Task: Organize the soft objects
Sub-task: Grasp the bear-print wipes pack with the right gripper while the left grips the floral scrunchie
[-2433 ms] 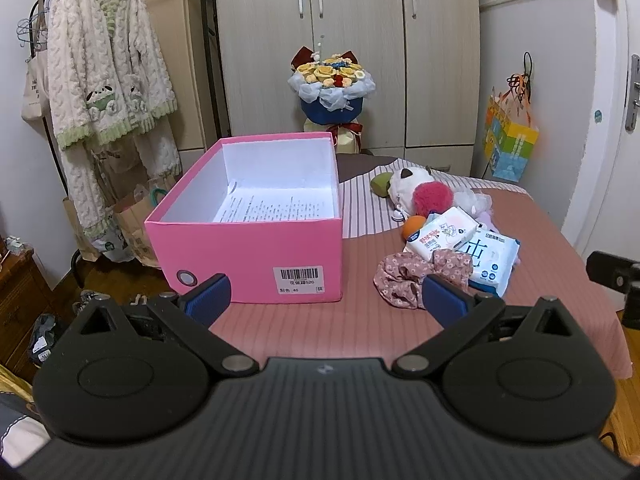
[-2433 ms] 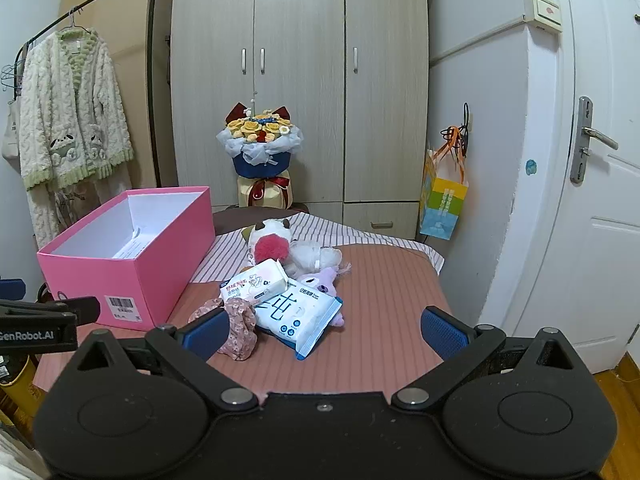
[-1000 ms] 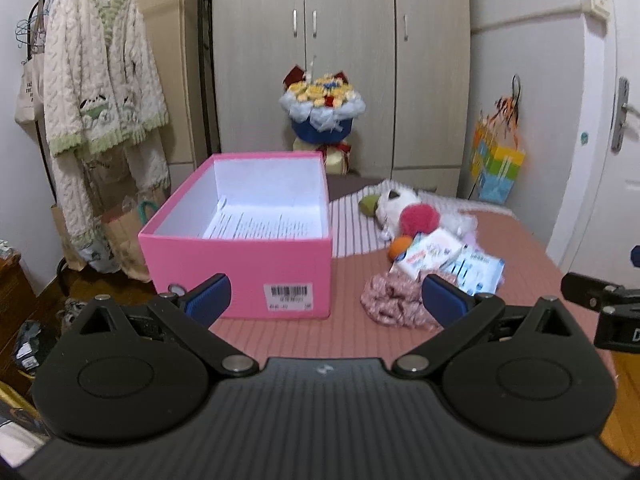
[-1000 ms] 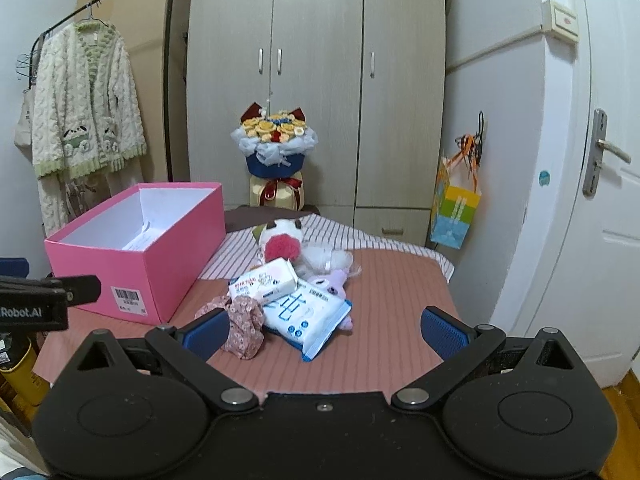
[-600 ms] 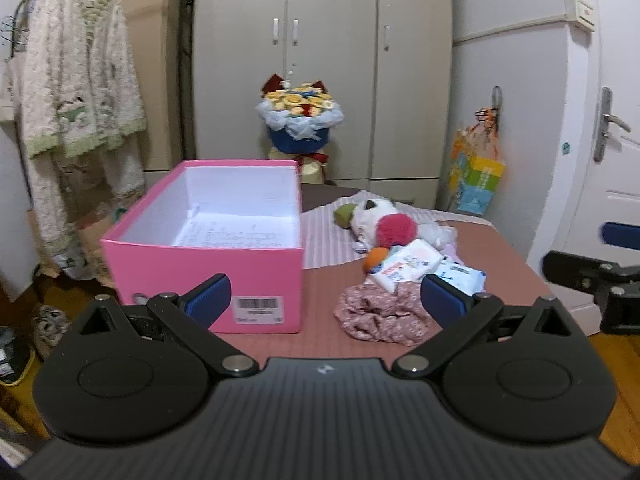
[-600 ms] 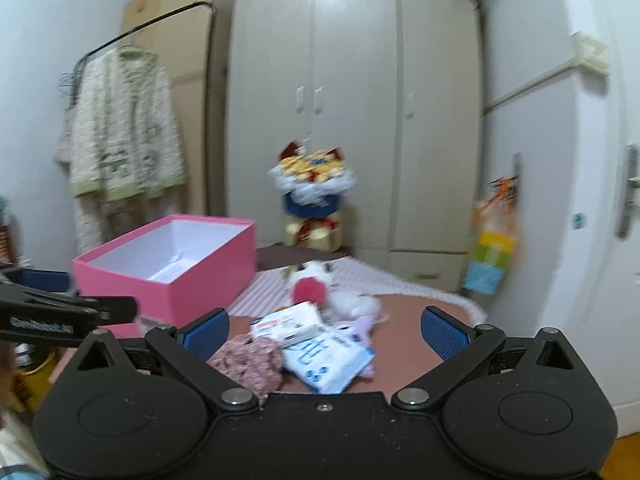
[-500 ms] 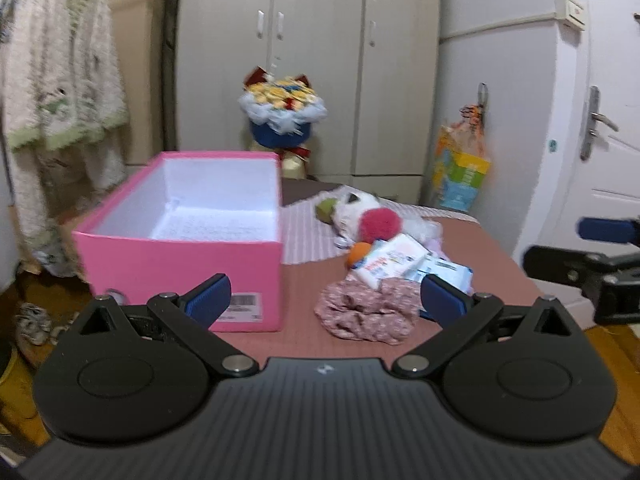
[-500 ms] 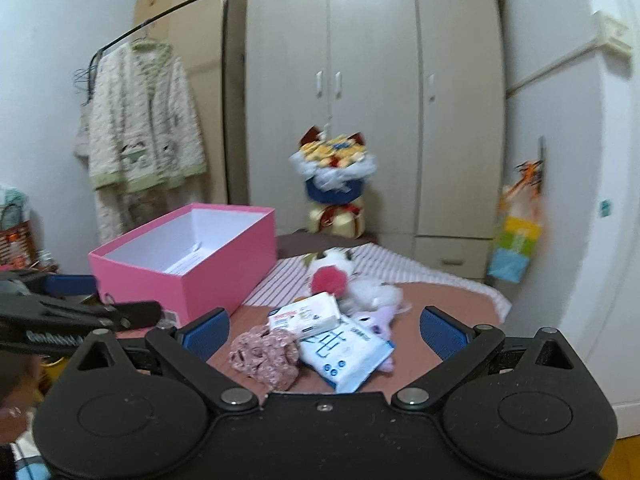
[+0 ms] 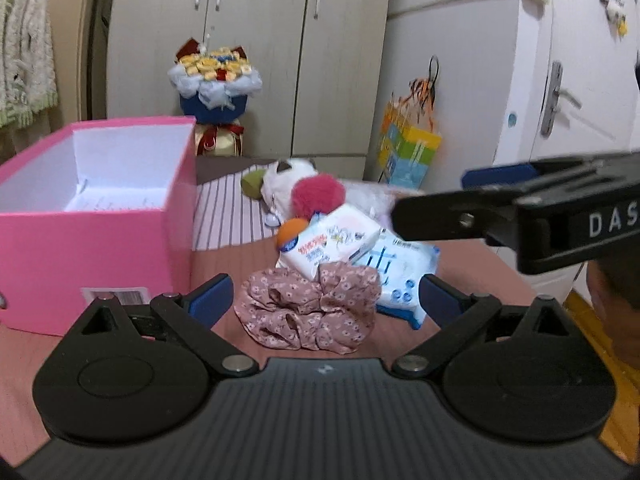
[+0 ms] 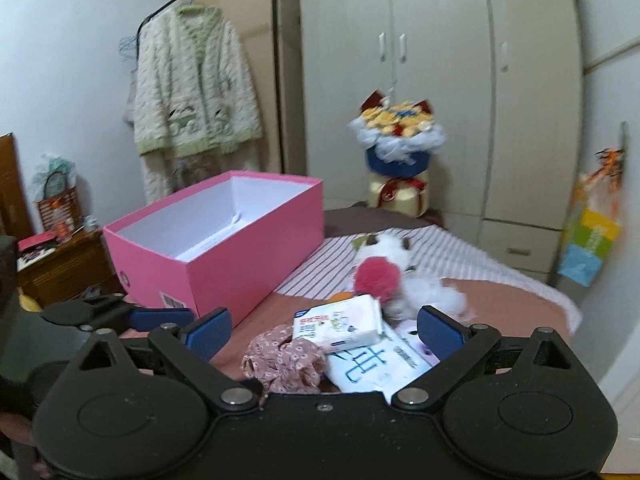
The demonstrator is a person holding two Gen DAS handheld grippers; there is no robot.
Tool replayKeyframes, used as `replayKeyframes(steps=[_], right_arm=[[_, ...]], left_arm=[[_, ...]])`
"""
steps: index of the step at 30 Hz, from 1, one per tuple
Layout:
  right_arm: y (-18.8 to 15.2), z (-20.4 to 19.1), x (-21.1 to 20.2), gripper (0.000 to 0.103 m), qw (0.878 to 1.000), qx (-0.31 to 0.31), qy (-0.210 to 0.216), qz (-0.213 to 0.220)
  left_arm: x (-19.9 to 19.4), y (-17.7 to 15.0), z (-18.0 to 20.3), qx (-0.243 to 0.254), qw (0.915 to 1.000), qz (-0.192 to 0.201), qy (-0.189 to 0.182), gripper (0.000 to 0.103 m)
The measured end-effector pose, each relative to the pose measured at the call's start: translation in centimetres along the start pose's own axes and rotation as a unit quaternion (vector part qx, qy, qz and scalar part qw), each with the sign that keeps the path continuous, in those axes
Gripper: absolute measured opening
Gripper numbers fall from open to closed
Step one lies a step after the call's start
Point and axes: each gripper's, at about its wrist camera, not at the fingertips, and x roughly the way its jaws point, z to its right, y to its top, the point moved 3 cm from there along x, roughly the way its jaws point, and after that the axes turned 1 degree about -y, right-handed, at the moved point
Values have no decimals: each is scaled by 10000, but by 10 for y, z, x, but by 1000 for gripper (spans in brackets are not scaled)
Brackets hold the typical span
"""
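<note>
Between the blue-padded fingers (image 9: pixel 211 298) of the black left gripper (image 9: pixel 322 296) lies a dusty-pink scrunchie (image 9: pixel 310 310) with a tiny white floral print. Just beyond it sits a white tissue pack (image 9: pixel 328 244) with blue and red lettering, and toward the right finger a white-and-blue wipes pack (image 9: pixel 400 268). Farther ahead are a white plush (image 9: pixel 280 184) with a magenta pompom (image 9: pixel 318 195) and an orange ball (image 9: pixel 292 230). Left of the fingers stands a pink box (image 9: pixel 92 248), white inside, on a brownish-pink ribbed cover (image 9: pixel 236 256).
</note>
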Motion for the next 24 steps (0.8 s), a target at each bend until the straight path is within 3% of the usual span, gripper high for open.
replayKeyframes(steps=[7, 13, 16, 19, 21, 24], right_arm=[[2, 4, 49, 100, 9987, -171, 127, -453], [0, 13, 88, 100, 9958, -73, 176, -899], [-3, 13, 98, 100, 9950, -66, 118, -985], [-5, 10, 107, 100, 9942, -161, -71, -1064], [-6, 7, 112, 99, 9933, -258, -183, -1112], [-8, 3, 116, 97, 9920, -435, -286, -1152]], left_arm=[[44, -15, 0, 186, 9991, -380, 43, 100], [54, -21, -2, 310, 9993, -204, -21, 100], [61, -25, -5, 213, 9991, -351, 46, 99], [66, -25, -11, -78, 9990, -441, -53, 89], [66, -25, -12, -28, 9991, -426, -9, 74], [66, -24, -15, -60, 9990, -435, 26, 60]])
